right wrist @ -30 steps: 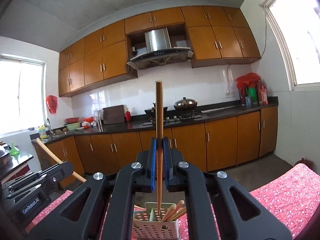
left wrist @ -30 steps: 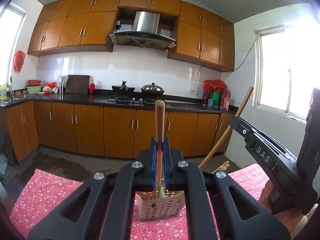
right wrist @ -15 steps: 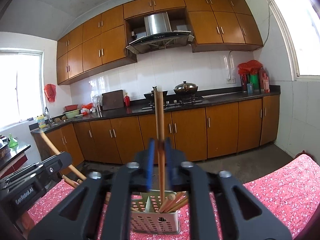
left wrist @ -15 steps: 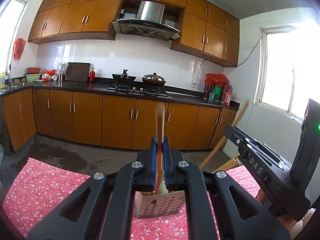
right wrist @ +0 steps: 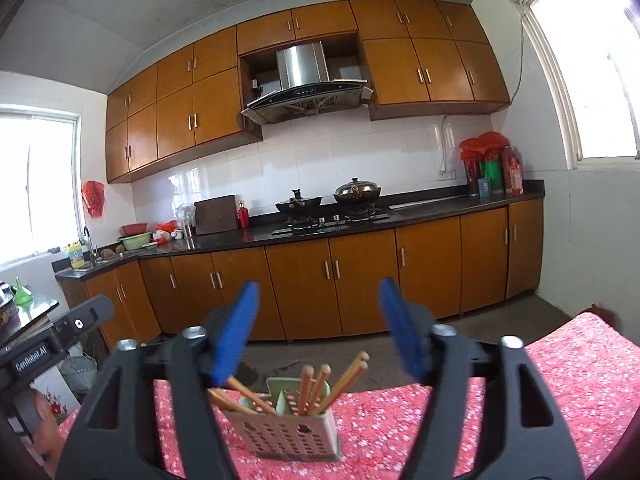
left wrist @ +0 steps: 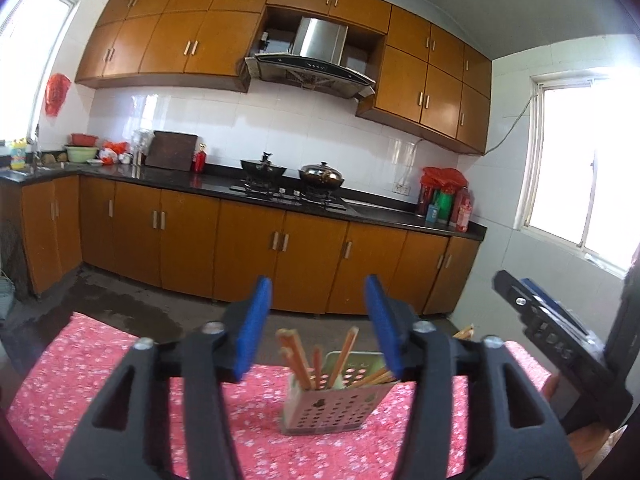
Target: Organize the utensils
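Note:
A perforated utensil holder (left wrist: 334,404) stands on the red floral tablecloth (left wrist: 100,372) and holds several wooden chopsticks (left wrist: 298,360). My left gripper (left wrist: 318,324) is open and empty, above and in front of the holder. In the right wrist view the same holder (right wrist: 292,428) with its chopsticks (right wrist: 316,388) sits below my right gripper (right wrist: 320,332), which is open and empty. The right gripper's body (left wrist: 560,344) shows at the right of the left wrist view. The left gripper's body (right wrist: 48,344) shows at the left of the right wrist view.
The tablecloth (right wrist: 560,380) covers the table on both sides of the holder. Behind the table are a bare floor (left wrist: 120,304) and kitchen cabinets (left wrist: 248,248) with a stove and pots (left wrist: 296,176).
Both grippers were shut on a chopstick held upright over the holder. Both have opened, and the chopsticks now stand in the holder. Both grippers have drawn back a little.

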### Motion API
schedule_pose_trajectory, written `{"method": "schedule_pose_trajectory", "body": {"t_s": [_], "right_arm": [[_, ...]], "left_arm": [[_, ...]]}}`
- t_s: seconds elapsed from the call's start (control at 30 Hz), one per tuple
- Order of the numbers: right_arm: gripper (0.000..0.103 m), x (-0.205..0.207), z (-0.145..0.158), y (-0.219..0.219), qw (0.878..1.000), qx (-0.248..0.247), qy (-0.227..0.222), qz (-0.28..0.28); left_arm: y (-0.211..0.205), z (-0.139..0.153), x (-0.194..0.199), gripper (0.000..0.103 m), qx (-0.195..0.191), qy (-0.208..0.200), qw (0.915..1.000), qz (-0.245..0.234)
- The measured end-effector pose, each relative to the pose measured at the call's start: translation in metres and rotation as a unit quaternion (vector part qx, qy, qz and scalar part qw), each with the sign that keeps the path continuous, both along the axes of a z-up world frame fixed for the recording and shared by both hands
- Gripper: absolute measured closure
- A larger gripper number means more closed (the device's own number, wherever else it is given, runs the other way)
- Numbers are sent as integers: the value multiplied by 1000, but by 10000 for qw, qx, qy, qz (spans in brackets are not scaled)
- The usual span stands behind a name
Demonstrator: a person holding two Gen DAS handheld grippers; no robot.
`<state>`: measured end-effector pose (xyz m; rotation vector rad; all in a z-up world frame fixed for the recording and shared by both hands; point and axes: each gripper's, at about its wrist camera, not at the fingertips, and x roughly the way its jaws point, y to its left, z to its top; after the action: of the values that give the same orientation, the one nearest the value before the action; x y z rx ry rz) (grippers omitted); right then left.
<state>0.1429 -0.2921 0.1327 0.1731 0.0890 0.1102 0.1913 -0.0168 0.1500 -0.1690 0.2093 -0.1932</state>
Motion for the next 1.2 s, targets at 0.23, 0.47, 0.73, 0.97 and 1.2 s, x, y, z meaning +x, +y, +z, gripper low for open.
{"method": "schedule_pose_trajectory", "body": {"t_s": [0.23, 0.47, 0.73, 0.97, 1.2], "right_arm": [[2, -47, -15, 7, 9979, -473, 161, -402], [2, -95, -52, 18, 9965, -581, 449, -401], [2, -129, -90, 32, 9954, -709, 590, -278], [2, -136, -120, 34, 9921, -719, 996, -270], [2, -137, -137, 28, 9890, -644, 1296, -306]], "left_arm": [[9, -16, -55, 4, 531, -98, 9983, 234], [7, -54, -114, 4, 853, -156, 9948, 532], [5, -100, -146, 4, 1044, 31, 9921, 692], [8, -128, -155, 4, 1071, 298, 9912, 716], [9, -141, -153, 4, 1096, 503, 9904, 674]]}}
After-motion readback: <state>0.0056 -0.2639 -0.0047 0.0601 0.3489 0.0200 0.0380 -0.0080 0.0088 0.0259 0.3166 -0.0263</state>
